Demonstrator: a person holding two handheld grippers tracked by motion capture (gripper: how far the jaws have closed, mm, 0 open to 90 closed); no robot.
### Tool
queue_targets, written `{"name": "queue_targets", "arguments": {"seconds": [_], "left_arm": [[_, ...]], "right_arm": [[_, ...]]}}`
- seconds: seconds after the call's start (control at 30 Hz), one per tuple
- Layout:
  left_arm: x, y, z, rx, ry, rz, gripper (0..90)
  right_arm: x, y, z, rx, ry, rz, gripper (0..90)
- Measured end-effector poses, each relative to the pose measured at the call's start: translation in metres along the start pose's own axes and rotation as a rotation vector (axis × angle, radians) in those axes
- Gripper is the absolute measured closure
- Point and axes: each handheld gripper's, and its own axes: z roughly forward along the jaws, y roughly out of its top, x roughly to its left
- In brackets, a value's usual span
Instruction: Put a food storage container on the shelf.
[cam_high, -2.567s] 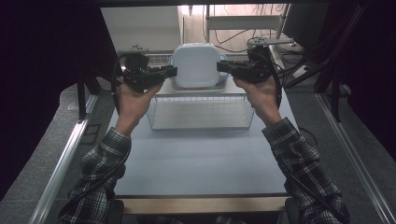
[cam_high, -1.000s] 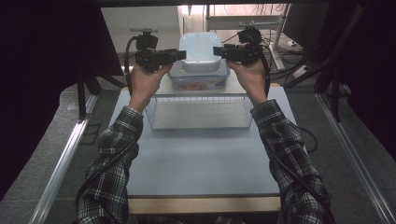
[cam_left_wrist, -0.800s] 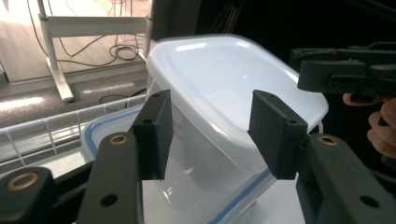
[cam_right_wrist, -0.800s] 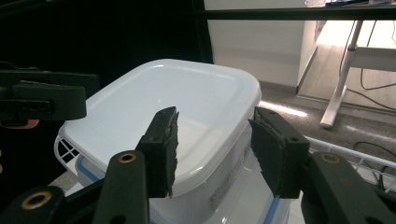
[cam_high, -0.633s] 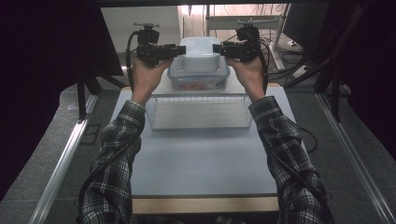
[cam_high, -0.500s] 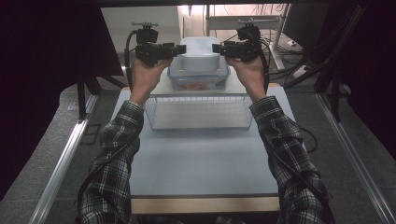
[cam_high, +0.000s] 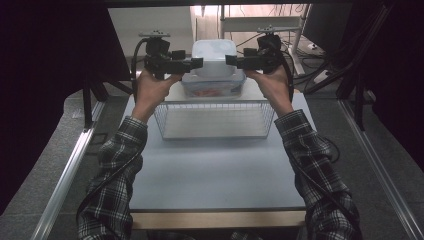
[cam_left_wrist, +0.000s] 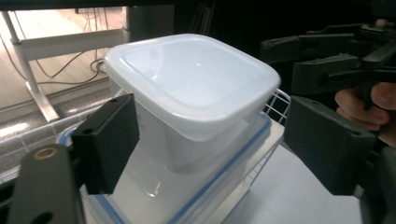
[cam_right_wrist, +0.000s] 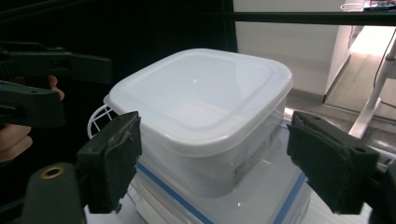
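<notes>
A square translucent container with a white lid (cam_high: 214, 55) stands on top of a flatter blue-rimmed container (cam_high: 212, 89) at the far side of the table. My left gripper (cam_high: 194, 63) points at it from the left and my right gripper (cam_high: 234, 61) from the right. In the left gripper view the white-lidded container (cam_left_wrist: 196, 93) sits between the spread jaws of the left gripper (cam_left_wrist: 215, 144). In the right gripper view the same container (cam_right_wrist: 205, 112) sits between the jaws of the right gripper (cam_right_wrist: 222, 161). Both pairs of jaws have just been opening and stand off its walls.
An empty wire basket (cam_high: 215, 120) stands on the table just in front of the stacked containers. The grey tabletop (cam_high: 215, 170) stretches toward the person. Metal rails (cam_high: 65, 175) run along both sides, and cables and a desk frame (cam_high: 260, 22) lie beyond.
The white-lidded container came from above the basket to the far side, onto the blue-rimmed one. Both grippers' jaws have since spread apart and the hands have kept still.
</notes>
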Motion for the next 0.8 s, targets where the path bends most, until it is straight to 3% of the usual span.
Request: {"name": "queue_targets", "arguments": {"seconds": [0.3, 0.53, 0.8], "left_arm": [[-0.013, -0.021, -0.012, 0.005, -0.008, 0.052, 7.6], [-0.021, -0.04, -0.014, 0.046, 0.016, 0.104, 5.4], [-0.023, -0.058, -0.016, 0.056, 0.016, 0.12, 4.2]], "right_arm": [[0.005, -0.02, -0.013, -0.001, 0.038, -0.033, 10.7], [0.007, -0.037, -0.019, 0.008, 0.054, -0.041, 9.0], [0.011, -0.051, -0.025, 0.025, 0.063, -0.056, 8.3]]}}
